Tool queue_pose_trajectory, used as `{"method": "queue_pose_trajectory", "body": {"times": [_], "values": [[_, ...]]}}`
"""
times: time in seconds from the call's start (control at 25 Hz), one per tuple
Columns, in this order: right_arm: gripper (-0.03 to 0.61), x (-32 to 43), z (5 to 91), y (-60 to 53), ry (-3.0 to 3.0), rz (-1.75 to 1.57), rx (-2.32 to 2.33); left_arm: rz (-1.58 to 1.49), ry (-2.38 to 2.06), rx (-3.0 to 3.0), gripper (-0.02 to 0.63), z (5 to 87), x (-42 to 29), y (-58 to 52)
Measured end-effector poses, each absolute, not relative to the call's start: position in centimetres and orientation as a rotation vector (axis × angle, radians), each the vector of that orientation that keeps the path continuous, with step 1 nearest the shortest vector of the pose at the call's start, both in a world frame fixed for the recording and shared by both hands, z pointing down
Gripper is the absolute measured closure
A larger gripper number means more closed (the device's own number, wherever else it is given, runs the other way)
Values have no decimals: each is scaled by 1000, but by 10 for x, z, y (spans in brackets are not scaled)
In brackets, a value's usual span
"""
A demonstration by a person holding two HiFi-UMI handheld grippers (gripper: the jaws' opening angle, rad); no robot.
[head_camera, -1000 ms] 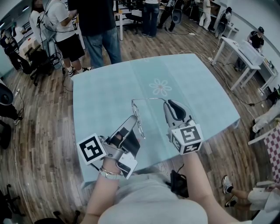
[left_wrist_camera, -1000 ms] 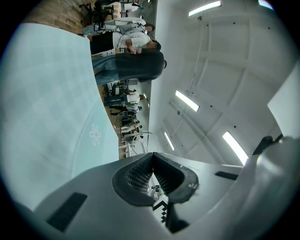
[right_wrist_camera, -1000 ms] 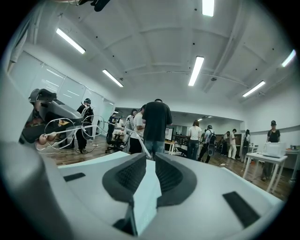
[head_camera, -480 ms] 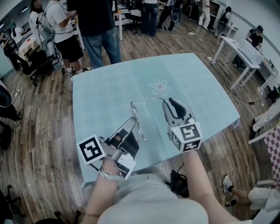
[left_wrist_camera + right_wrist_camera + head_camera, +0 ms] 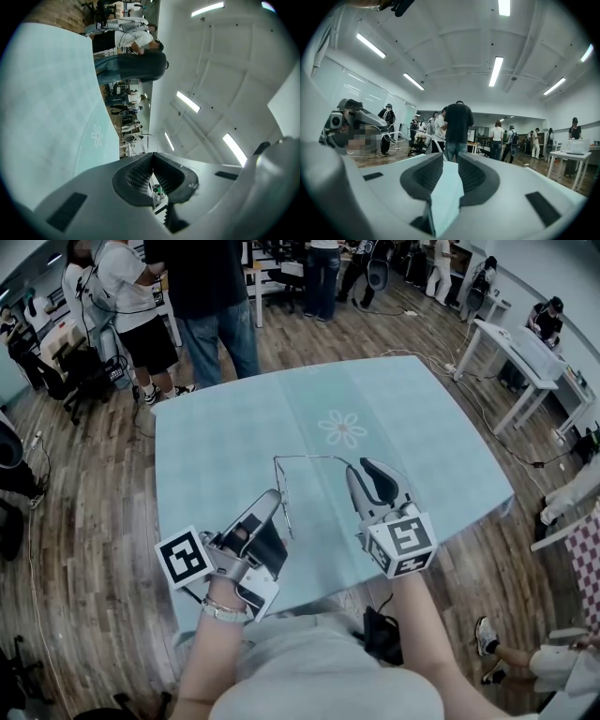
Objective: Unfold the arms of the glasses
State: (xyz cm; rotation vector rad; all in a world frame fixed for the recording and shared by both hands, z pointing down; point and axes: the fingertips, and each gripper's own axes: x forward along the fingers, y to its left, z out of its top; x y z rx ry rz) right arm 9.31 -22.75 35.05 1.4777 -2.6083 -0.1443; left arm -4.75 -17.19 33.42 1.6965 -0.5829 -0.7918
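Note:
The wire-rimmed glasses (image 5: 284, 491) hang above the light-blue tablecloth (image 5: 225, 437). One arm is swung out and runs right from the frame's far corner toward my right gripper (image 5: 357, 470). My left gripper (image 5: 272, 499) is shut on the front of the frame; in the left gripper view its pads (image 5: 140, 172) meet, and a thin wire loop of the glasses (image 5: 146, 139) shows beyond the left gripper (image 5: 152, 157). The right gripper (image 5: 450, 160) has its jaws opening, with only cloth showing in the gap and the arm's tip just ahead. The right gripper view shows the glasses (image 5: 391, 135) at the left.
A flower print (image 5: 343, 427) marks the cloth beyond the grippers. The table's near edge runs just below my hands. People stand past the far edge (image 5: 211, 296), and white desks (image 5: 520, 352) stand at the right on the wooden floor.
The right gripper's jaws have parted from the arm's end. The left gripper has shifted a little left with the glasses.

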Motion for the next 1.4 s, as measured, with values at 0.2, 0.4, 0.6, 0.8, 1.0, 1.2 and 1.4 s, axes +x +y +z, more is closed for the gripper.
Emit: {"method": "queue_pose_trajectory", "body": {"times": [0.2, 0.4, 0.6, 0.8, 1.0, 1.2, 1.4], "values": [[483, 87, 341, -209, -2679, -198, 1438, -783, -584, 1700, 604, 334, -49, -170], [483, 73, 340, -195, -2737, -236, 1379, -788, -560, 1680, 604, 333, -50, -171], [484, 55, 346, -187, -2785, -231, 1316, -808, -511, 1632, 604, 331, -51, -168], [483, 36, 352, -188, -2808, -239, 1245, -819, -477, 1598, 604, 327, -51, -165], [483, 21, 357, -190, -2818, -258, 1199, -829, -453, 1583, 604, 322, -49, -159], [483, 3, 359, -194, -2843, -283, 1187, -830, -424, 1562, 604, 323, -50, -155], [483, -2, 352, -195, -2867, -330, 1173, -825, -403, 1542, 604, 321, -42, -149]]}}
